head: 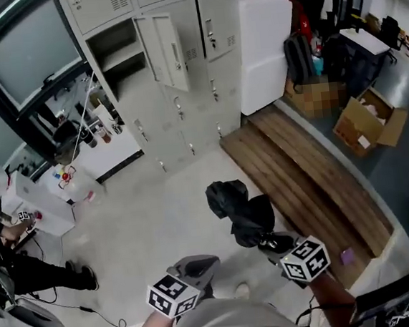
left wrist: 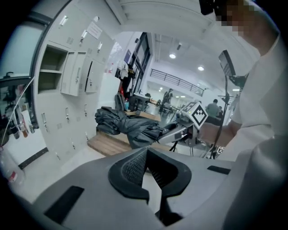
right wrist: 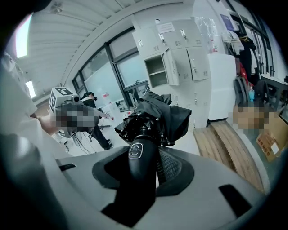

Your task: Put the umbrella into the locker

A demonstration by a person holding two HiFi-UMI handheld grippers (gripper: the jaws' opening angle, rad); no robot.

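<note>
Black umbrella (head: 241, 207) | handle (right wrist: 137, 168) half-hidden in clenched right tongs (head: 273, 245) | left tongs (left wrist: 146, 157) closed, empty

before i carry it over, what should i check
1. Right tool clamped on the umbrella handle: ok.
2. Canopy wrapped tight: not ok, it is bunched and loose.
3. Locker door open: ok, it is swung out beside an open compartment.
4. Room in that compartment for the umbrella: cannot tell from here.
5. Left tool free to help: ok, tips together with nothing between them.
</note>
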